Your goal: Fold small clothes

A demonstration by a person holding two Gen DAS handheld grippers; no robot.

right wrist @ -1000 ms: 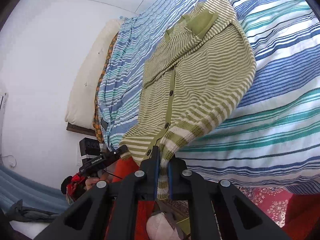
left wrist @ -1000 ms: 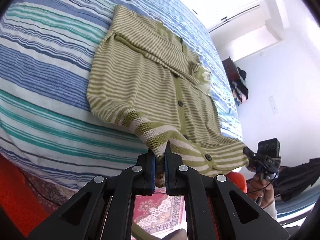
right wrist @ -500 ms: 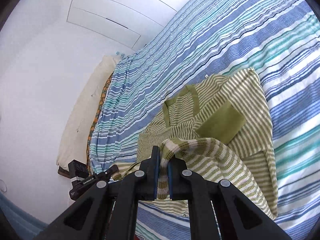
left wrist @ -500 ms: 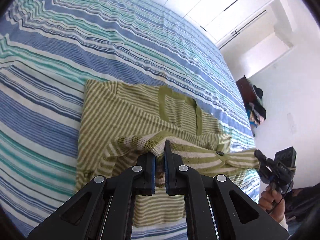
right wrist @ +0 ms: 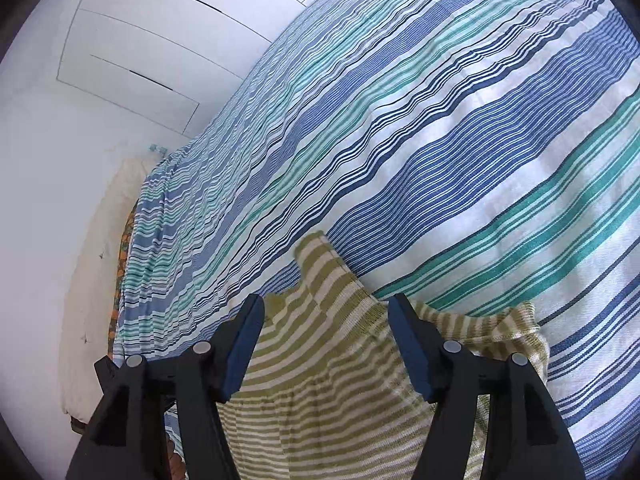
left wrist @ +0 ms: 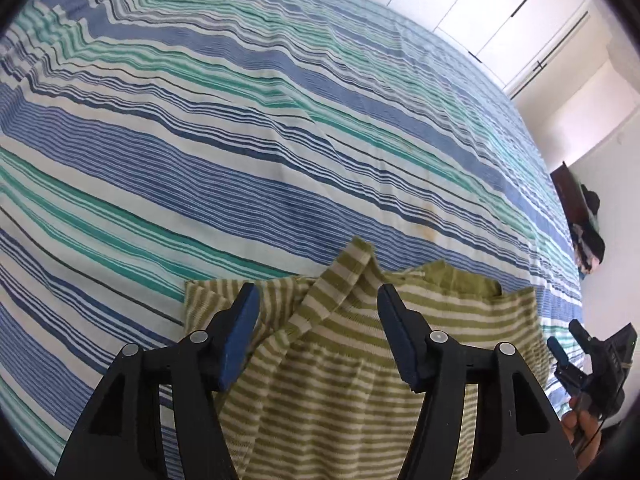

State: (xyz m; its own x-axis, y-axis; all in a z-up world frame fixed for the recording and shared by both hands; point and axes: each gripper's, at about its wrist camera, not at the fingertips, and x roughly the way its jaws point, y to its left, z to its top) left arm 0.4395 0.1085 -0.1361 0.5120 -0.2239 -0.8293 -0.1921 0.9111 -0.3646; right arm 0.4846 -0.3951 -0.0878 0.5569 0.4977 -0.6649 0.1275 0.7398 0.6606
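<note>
ribbed striped knit cardigan on woven bedspread

The left gripper is built of two matte black plastic arms with triangular cut-outs, and a blue pad is fitted on the inner face of each finger. Round silver screw heads are seen on each arm. The right gripper is made the same way, with blue pads. At 4 o'clock in the left view, that black gripper's blue-tipped fingers and a thin black cable are seen.
</note>
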